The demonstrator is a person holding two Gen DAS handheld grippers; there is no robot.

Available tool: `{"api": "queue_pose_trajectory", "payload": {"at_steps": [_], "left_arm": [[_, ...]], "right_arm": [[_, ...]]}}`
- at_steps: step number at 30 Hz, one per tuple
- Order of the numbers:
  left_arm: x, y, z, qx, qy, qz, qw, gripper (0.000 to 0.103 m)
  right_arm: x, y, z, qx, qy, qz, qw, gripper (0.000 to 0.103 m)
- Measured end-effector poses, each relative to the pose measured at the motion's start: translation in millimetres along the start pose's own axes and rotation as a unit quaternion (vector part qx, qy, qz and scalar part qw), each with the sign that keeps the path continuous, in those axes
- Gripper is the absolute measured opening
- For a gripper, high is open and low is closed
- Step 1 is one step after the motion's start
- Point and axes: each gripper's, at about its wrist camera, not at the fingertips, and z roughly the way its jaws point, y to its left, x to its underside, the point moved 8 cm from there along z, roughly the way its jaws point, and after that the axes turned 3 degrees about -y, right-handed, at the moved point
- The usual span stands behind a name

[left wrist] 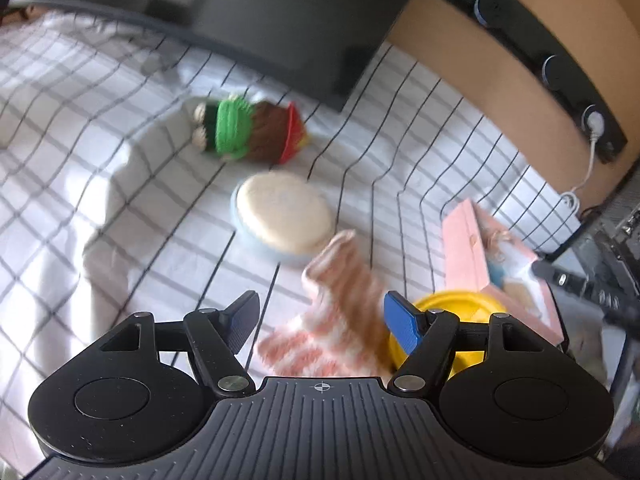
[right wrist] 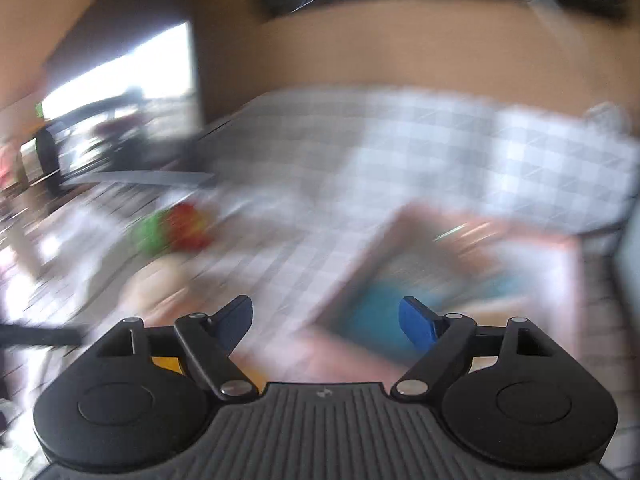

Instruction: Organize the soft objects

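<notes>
In the left wrist view my left gripper (left wrist: 326,322) is open, its jaws wide apart just above a pink-and-white checked sock (left wrist: 340,320) that lies between them on the checked bedsheet (left wrist: 120,200). A cream round sponge (left wrist: 284,212) in a pale blue dish lies beyond it. A knitted toy (left wrist: 248,130) in green, brown and red lies farther back. A pink box (left wrist: 496,268) with soft things inside stands at the right. The right wrist view is badly blurred. My right gripper (right wrist: 326,324) is open and empty over the pink box (right wrist: 440,280).
A yellow round lid (left wrist: 452,312) lies beside the sock, partly behind my right finger. A dark monitor (left wrist: 288,20) stands at the back of the bed. A wooden headboard (left wrist: 500,80) with black sockets and a white cable runs along the right.
</notes>
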Motion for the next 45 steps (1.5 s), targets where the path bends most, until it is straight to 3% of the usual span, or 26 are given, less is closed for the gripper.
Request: {"api": "queue_pose_trajectory", "payload": {"at_steps": [5, 7, 10, 12, 15, 20, 21, 24, 27, 29, 33, 38, 40, 42, 44, 45], "left_arm": [[17.2, 0.9, 6.3, 0.010, 0.029, -0.006, 0.9995, 0.074], [20.9, -5.1, 6.9, 0.015, 0.035, 0.001, 0.9993, 0.074], [24.8, -7.2, 7.0, 0.018, 0.036, 0.005, 0.9992, 0.074], [26.3, -5.7, 7.4, 0.016, 0.037, 0.005, 0.9992, 0.074], [25.7, -3.6, 10.2, 0.014, 0.039, 0.003, 0.9992, 0.073], [24.9, -6.6, 13.8, 0.019, 0.046, 0.006, 0.9988, 0.073], [25.9, -7.7, 13.4, 0.020, 0.047, 0.008, 0.9987, 0.073], [26.9, -6.6, 10.3, 0.020, 0.046, 0.007, 0.9987, 0.073], [23.6, -4.6, 6.0, 0.019, 0.039, 0.005, 0.9991, 0.073], [19.8, -3.9, 4.4, 0.019, 0.033, 0.007, 0.9992, 0.073], [14.0, -7.1, 11.4, 0.023, 0.033, 0.014, 0.9991, 0.073], [11.0, -13.6, 29.1, 0.025, 0.043, 0.024, 0.9984, 0.073], [13.1, -15.7, 39.2, 0.021, 0.052, 0.027, 0.9981, 0.066], [16.5, -17.7, 49.7, 0.019, 0.062, 0.033, 0.9974, 0.034], [19.3, -20.9, 58.4, 0.020, 0.068, 0.040, 0.9966, 0.022], [20.8, -22.8, 62.7, 0.020, 0.073, 0.046, 0.9961, 0.021]], "right_arm": [[30.8, 58.2, 19.9, -0.073, 0.033, 0.008, 0.997, 0.078], [32.5, 70.9, 15.3, -0.095, 0.034, 0.004, 0.995, 0.043], [32.3, 78.7, -2.8, -0.104, 0.026, -0.014, 0.994, 0.036], [32.8, 78.8, -14.9, -0.091, 0.016, -0.030, 0.995, 0.038], [38.2, 86.1, -26.9, -0.058, -0.002, -0.077, 0.995, 0.073], [49.3, 95.8, -13.3, -0.040, 0.005, -0.099, 0.994, 0.076], [52.1, 95.6, -6.7, -0.032, 0.009, -0.100, 0.994, 0.074], [60.8, 86.3, 12.5, -0.009, 0.040, -0.090, 0.995, 0.035], [54.6, 75.7, -2.4, 0.003, 0.028, -0.081, 0.996, 0.019], [47.0, 67.4, -27.1, 0.006, 0.008, -0.080, 0.997, 0.019], [40.1, 37.6, -81.1, 0.058, -0.030, -0.088, 0.994, 0.019], [66.8, -4.4, -107.9, 0.152, -0.020, -0.107, 0.982, 0.020], [86.8, -19.9, -102.2, 0.163, 0.008, -0.086, 0.983, 0.020], [102.3, -28.8, -95.4, 0.165, 0.030, -0.065, 0.984, 0.021], [110.7, -33.7, -92.4, 0.166, 0.038, -0.044, 0.984, 0.031], [111.2, -33.3, -93.5, 0.162, 0.036, -0.039, 0.985, 0.038]]}}
